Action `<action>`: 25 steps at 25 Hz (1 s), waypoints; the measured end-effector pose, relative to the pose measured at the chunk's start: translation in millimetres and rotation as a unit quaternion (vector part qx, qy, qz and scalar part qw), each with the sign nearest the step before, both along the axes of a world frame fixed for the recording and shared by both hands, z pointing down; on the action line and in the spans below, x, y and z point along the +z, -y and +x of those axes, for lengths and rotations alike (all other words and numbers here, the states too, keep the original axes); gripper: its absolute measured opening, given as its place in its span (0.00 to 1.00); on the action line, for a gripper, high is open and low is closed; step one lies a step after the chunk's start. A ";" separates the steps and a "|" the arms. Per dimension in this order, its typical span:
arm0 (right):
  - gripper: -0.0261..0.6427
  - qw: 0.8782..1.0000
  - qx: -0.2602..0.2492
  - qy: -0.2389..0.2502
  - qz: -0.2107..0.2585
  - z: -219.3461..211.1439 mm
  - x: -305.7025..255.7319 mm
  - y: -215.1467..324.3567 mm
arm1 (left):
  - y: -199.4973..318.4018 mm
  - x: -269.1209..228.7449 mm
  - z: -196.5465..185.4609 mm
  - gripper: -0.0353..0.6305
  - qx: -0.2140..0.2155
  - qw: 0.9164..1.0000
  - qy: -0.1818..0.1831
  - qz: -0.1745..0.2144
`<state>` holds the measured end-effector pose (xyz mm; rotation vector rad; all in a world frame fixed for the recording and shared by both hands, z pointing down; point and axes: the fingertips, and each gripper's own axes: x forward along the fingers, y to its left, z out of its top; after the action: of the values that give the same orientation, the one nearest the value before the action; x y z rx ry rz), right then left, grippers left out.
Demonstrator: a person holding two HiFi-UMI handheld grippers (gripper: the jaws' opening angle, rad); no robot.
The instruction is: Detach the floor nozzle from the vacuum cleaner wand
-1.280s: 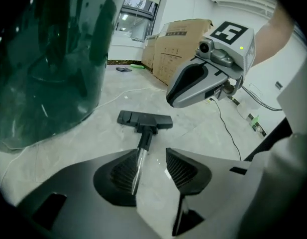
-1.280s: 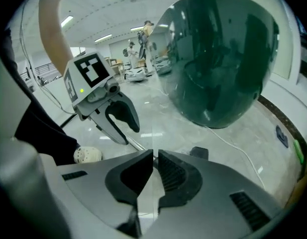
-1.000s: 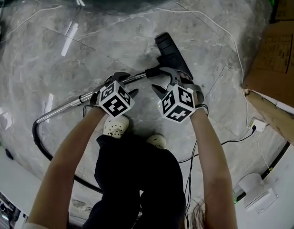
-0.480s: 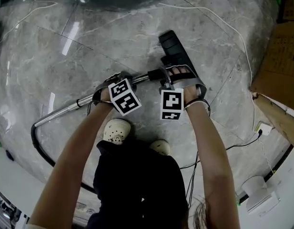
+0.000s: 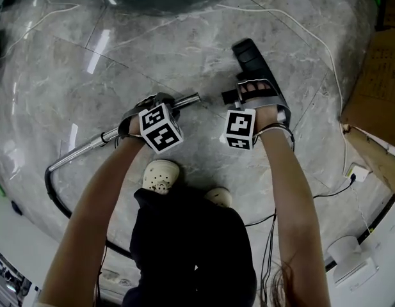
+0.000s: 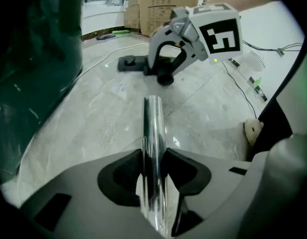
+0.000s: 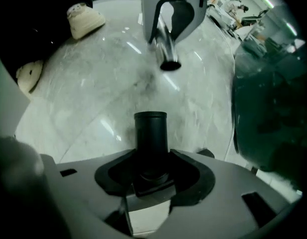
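Observation:
The chrome wand (image 5: 82,149) lies across the marble floor, and its open end (image 5: 196,97) is free. My left gripper (image 5: 160,102) grips that tube (image 6: 154,133) near the end, its jaws still closing with both pads pressed on the metal. A short gap away lies the black floor nozzle (image 5: 256,66), apart from the wand. My right gripper (image 5: 249,94) holds the nozzle's round black neck (image 7: 151,131) between its jaws, which are also closing. In the right gripper view the wand end (image 7: 167,51) faces the neck from beyond the bare floor.
A black hose (image 5: 53,194) curves from the wand's far end round the person's shoes (image 5: 160,174). A white cable (image 5: 306,43) runs past the nozzle. Cardboard boxes (image 5: 376,69) stand at the right, and a white device (image 5: 346,256) at the lower right.
The nozzle has come off the wand. My right gripper moved right with it and rolled, opening a gap. My left gripper kept its place on the tube.

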<state>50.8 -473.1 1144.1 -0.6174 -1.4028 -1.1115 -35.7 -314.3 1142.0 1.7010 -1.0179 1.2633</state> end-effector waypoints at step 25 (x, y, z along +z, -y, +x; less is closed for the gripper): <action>0.11 0.725 0.568 0.245 -0.303 14.8 -191.2 -75.4 | 37.8 -180.7 42.4 0.35 -0.057 0.989 -0.067 0.121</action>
<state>65.6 -397.7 952.8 0.2180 -2.1449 0.2546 6.7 -352.1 961.2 1.8545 -1.2079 0.9691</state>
